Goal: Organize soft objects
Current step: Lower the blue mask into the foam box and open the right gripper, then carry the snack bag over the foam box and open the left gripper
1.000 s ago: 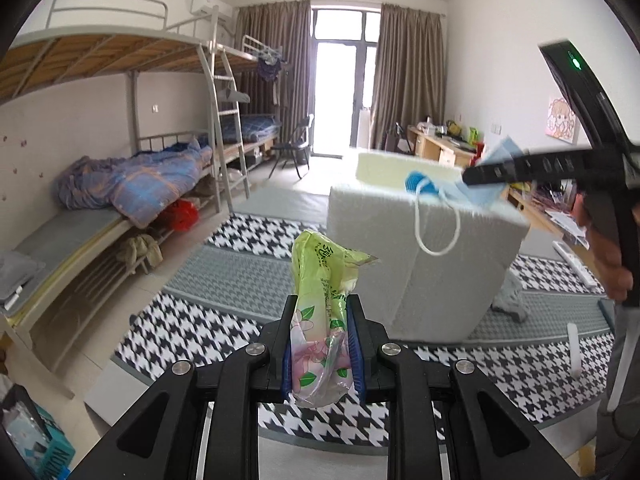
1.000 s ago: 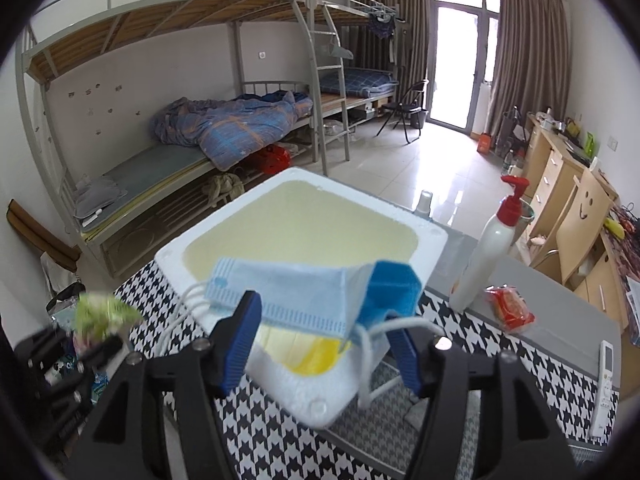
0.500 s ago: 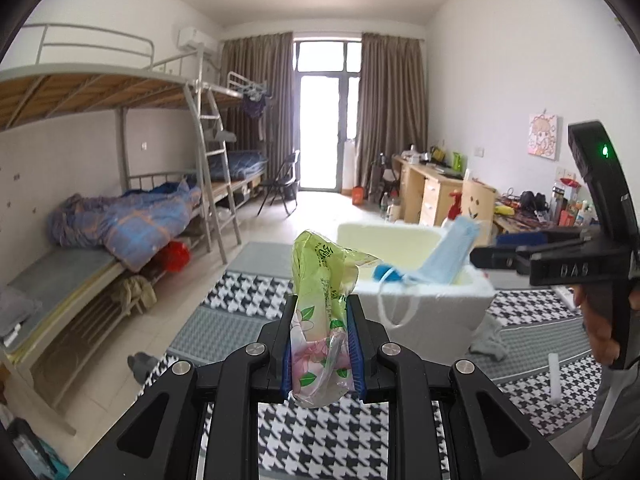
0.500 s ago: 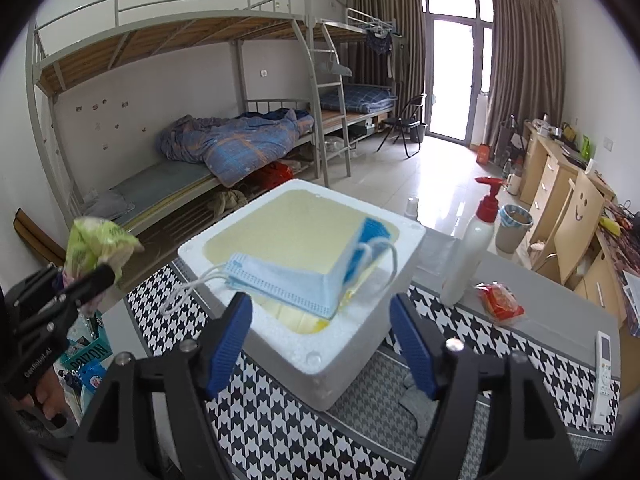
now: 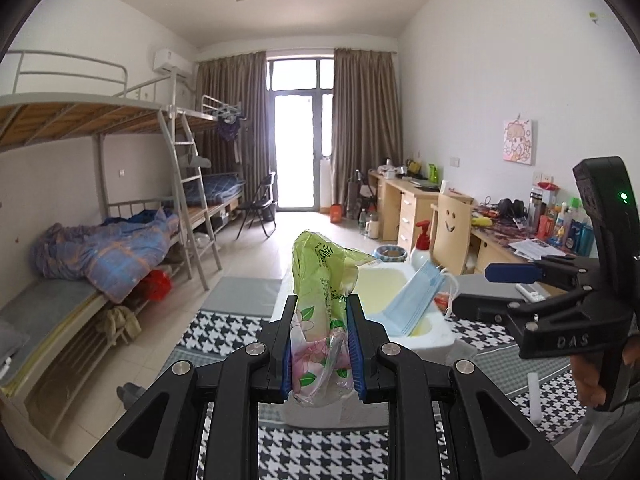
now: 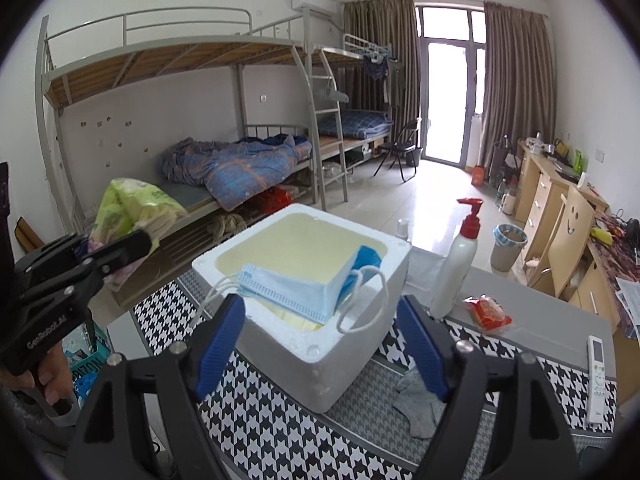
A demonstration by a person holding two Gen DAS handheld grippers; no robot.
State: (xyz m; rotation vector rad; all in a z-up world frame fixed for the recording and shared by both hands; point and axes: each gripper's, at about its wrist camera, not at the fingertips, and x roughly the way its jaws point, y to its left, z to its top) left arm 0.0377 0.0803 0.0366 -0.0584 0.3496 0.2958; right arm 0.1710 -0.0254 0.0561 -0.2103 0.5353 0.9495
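My left gripper [image 5: 322, 320] is shut on a green tissue pack [image 5: 320, 276], held upright above the table; from the right wrist view this gripper [image 6: 116, 248] and the tissue pack [image 6: 128, 204] sit at the far left. A white foam box [image 6: 360, 344] stands on the table. A blue face mask [image 6: 296, 288] leans inside it, with ear loops over the near rim. My right gripper [image 6: 320, 320] is just in front of the box, its jaws opening, nothing between the pads. In the left wrist view the right gripper [image 5: 492, 290] is right of the mask [image 5: 412, 300].
A houndstooth cloth [image 6: 280, 420] covers the table. Right of the box stand a pump bottle [image 6: 460, 268], a red packet [image 6: 486, 312], a white remote [image 6: 598, 372] and a grey rag [image 6: 420, 404]. Bunk beds line the left wall, desks the right.
The right jaws spread and let go of the mask, which now rests in the foam box; that gripper drew back. The left gripper rose with the tissue pack.
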